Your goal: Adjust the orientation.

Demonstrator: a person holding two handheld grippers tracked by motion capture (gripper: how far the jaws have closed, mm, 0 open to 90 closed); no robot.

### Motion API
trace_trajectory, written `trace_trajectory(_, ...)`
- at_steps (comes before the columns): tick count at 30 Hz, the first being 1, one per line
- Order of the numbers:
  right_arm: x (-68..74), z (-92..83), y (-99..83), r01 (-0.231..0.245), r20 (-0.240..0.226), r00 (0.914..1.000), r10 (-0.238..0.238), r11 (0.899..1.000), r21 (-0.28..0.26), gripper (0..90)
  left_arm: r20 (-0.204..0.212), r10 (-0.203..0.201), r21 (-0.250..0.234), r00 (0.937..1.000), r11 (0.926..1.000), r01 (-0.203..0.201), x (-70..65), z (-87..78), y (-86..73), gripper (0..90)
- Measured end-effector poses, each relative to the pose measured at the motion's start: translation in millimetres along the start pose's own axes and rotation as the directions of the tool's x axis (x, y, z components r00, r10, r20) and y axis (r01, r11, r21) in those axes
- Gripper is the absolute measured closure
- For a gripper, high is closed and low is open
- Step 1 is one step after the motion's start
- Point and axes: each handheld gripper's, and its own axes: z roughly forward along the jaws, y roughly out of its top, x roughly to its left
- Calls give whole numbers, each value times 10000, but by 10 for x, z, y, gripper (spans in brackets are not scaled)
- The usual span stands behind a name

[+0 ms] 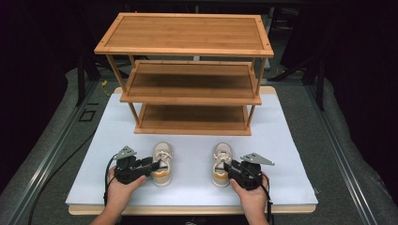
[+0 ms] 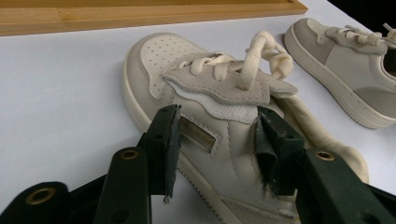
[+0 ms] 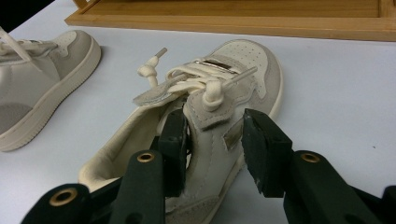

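We list: one three-tier bamboo shelf rack (image 1: 190, 75), empty, standing on the white-topped bench (image 1: 291, 154).

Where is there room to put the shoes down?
All three shelves of the rack are bare. The white mat is free between rack and shoes, and at both sides. It is crowded at the near edge, where each hand-held gripper sits at a shoe.

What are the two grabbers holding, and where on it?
Each hand-held gripper straddles one shoe's side wall beside the tongue: left on the left shoe, right on the right shoe. Firm grip unclear.
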Motion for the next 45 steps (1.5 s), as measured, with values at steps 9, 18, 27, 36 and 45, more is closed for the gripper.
trace_trajectory(9,28,19,9,-34,3,10000,34,10000,-13,620,62,142,108,9999,9998,-143,-22,44,38,549)
trace_trajectory(18,160,126,51,145,-505,9986,-137,9998,141,630,341,36,106,9994,9999,-40,-158,182,68,548)
trace_trajectory(27,370,282,90,445,-1089,9932,-409,9985,311,630,537,-51,167,9985,9999,42,-264,291,104,547)
trace_trajectory(36,444,346,98,294,-1231,9921,-259,9992,267,631,706,-16,277,9975,9996,-3,-364,388,142,546)
trace_trajectory(45,505,342,69,154,-1114,9937,-130,9997,204,626,611,-26,270,9981,9996,9,-400,393,135,546)
